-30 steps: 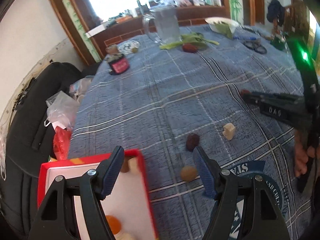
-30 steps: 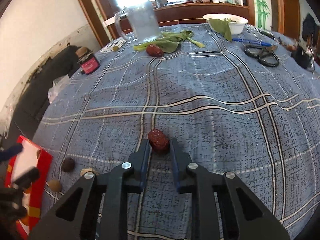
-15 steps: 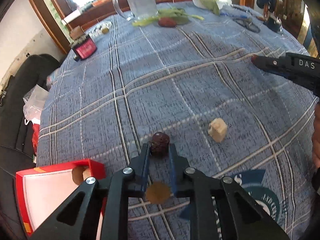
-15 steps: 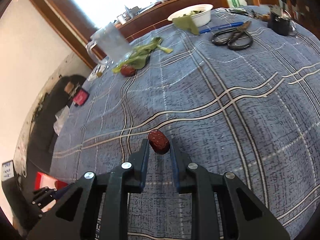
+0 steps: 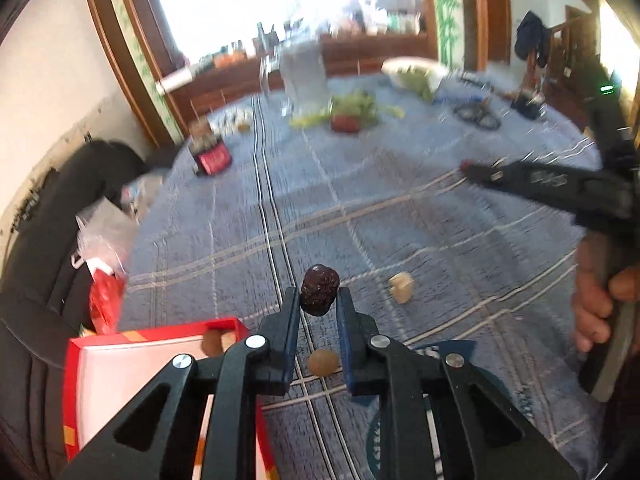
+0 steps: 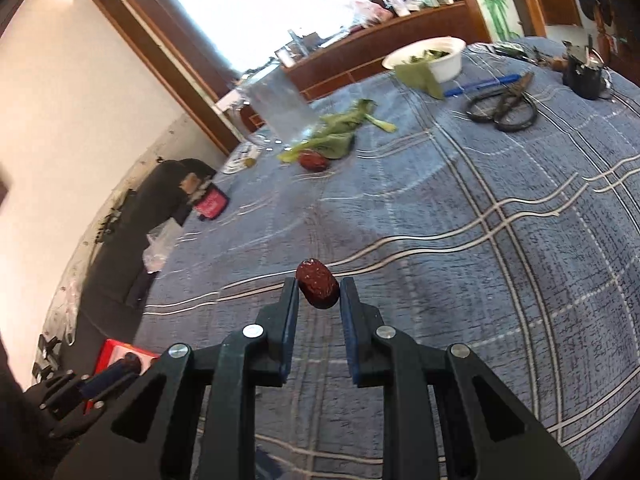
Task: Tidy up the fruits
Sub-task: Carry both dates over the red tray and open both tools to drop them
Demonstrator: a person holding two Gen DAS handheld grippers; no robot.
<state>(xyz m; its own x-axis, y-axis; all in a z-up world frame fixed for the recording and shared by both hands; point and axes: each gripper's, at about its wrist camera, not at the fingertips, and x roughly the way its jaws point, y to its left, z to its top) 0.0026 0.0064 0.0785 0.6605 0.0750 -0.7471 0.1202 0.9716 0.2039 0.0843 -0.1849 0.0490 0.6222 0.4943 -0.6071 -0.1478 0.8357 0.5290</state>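
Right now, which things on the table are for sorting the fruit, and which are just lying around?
For the job: dark fruit in left jaws, red date in right jaws, round brown fruit, pale chunk, red box.

Lying about: scissors, white bowl, glass jug, blue pen.

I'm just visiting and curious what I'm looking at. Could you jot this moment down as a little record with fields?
left gripper: shut on a dark wrinkled fruit, lifted off the cloth
right gripper: shut on a red date, held above the table
red box: open, at the table's near left edge
loose on the blue plaid cloth: round brown fruit, pale chunk
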